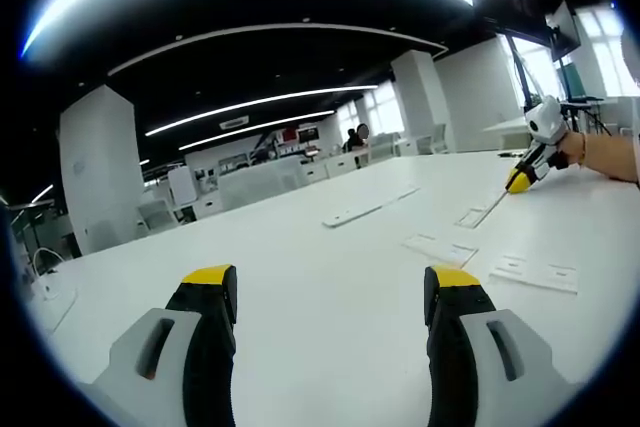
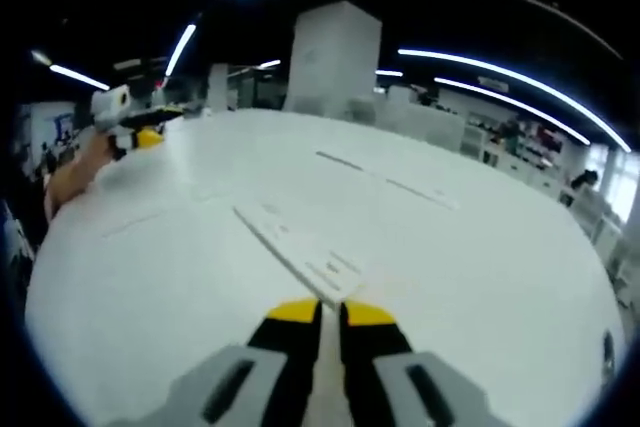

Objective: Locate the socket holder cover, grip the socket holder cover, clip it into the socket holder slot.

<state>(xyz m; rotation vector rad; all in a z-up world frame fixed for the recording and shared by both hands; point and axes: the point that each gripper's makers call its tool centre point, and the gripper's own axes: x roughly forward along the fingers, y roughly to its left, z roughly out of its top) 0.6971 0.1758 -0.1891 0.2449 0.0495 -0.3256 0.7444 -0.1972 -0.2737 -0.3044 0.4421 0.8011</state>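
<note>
In the right gripper view my right gripper [image 2: 330, 313] has its jaws nearly together on the near end of a long white socket holder cover [image 2: 290, 245], which lies flat on the white table [image 2: 470, 287] and runs away to the upper left. In the left gripper view that gripper [image 1: 517, 182] comes in from the right, held by a hand [image 1: 605, 155], with the thin cover [image 1: 490, 212] reaching from its yellow tip. My left gripper [image 1: 332, 282] stands wide open above bare table, nothing between its fingers. It appears far left in the right gripper view [image 2: 150, 135].
More flat white parts lie on the table: a long strip [image 1: 365, 209], a small plate [image 1: 440, 247] and another plate [image 1: 535, 272] to the right. White desks, pillars and a seated person [image 1: 357, 137] stand far behind.
</note>
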